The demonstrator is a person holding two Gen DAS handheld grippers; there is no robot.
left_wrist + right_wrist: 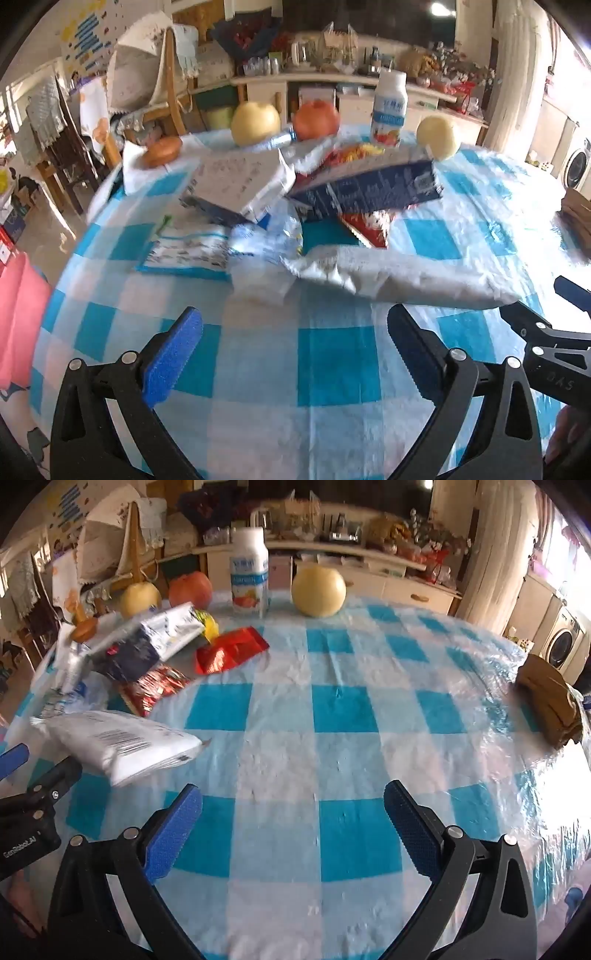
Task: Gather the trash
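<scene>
The nearest piece of trash is the white wrapper [399, 275], a flat crinkled packet lying on the bench [332, 369] with its long axis running across the left wrist view, left to right. It sits just ahead of the left hand-held gripper [295, 354] and a little to its right. The right hand-held gripper [293, 830] sees the same white wrapper [122, 744] well off to its left, so the left one looks the nearer and better lined up.

Both hand-held grippers are spread wide with nothing between their blue pads, hovering over the checked cloth near the bench's front edge.

The rest of the trash lies beyond the wrapper toward the middle of the bench: a dark blue carton [369, 192], a red packet [369, 227] and crumpled clear plastic [266, 236], piled close together and partly overlapping.

A forward reach would likely meet the wrapper's long side first.
</scene>
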